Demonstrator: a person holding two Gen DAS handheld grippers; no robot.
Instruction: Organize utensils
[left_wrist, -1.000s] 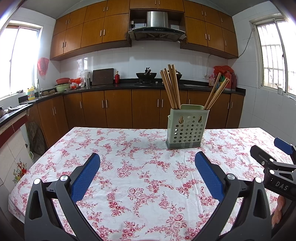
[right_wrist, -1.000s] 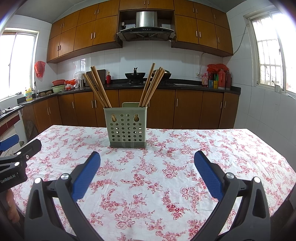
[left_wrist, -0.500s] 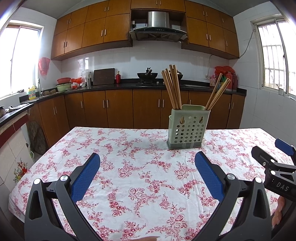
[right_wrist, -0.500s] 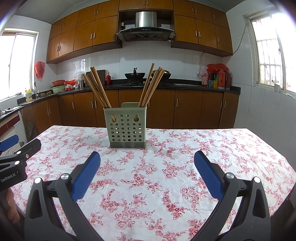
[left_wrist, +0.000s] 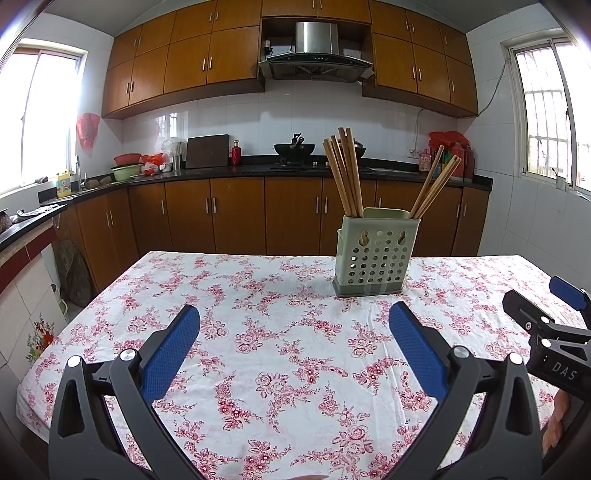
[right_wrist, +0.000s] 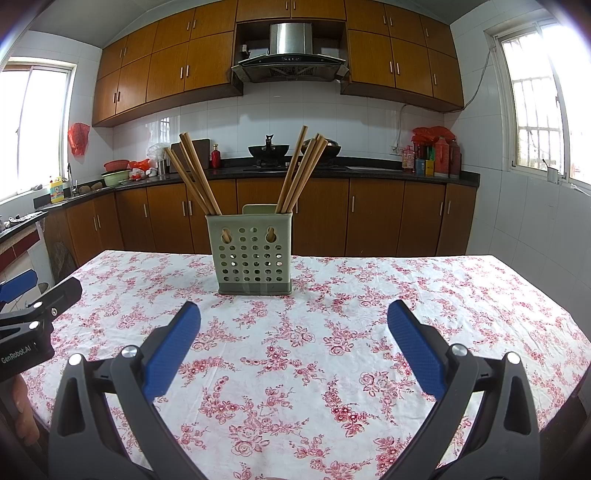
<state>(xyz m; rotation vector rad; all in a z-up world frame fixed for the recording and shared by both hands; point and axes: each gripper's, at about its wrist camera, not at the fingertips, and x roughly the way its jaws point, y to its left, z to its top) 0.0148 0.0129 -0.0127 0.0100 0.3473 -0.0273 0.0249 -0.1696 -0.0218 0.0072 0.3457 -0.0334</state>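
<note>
Both cams sit low over the tabletop (left_wrist: 280, 369), each looking forward past its own gripper toward the kitchen's back wall. The left wrist view sits further left, so the chopstick holder (left_wrist: 376, 254) lands right of centre and the right gripper (left_wrist: 550, 310) pokes in at its right edge. The right wrist view has the holder just left of centre, with the left gripper (right_wrist: 33, 291) at its left edge. Both share the holder, the cloth and the cabinets.

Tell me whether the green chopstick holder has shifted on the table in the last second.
No. The green chopstick holder sits on the same flowers of the tablecloth, in line with the same cabinet doors behind.
</note>
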